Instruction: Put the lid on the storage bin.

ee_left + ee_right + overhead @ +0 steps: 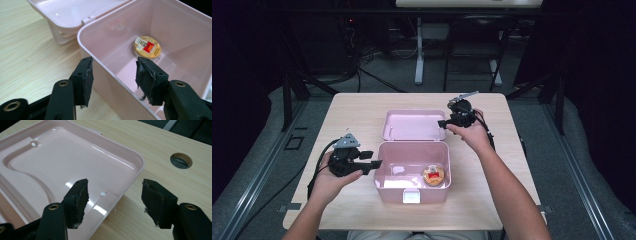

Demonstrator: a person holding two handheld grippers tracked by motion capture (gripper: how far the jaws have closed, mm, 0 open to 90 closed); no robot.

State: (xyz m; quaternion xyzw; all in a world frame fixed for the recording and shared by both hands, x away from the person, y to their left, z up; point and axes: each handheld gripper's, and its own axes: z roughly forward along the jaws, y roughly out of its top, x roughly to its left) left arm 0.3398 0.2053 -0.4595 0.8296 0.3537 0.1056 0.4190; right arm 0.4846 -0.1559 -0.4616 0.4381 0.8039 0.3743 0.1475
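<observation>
A pink plastic box (388, 176) stands open in the middle of the table, its lid (414, 125) laid flat behind it. Inside the box at the right lies a round gold tin with a red label (433, 174) (146, 47). My left gripper (374, 159) (113, 75) is open at the box's left wall (105, 67), one jaw outside and one over the inside. My right gripper (443, 123) (115, 195) is open above the lid's right edge (130, 173), one jaw over the lid and one over the table.
The box sits on a light wooden table (357, 107) with a round cable hole (181, 160) near the lid. A white latch (411, 196) is on the box's front. Dark floor, cables and a desk leg (419, 50) lie beyond the far edge.
</observation>
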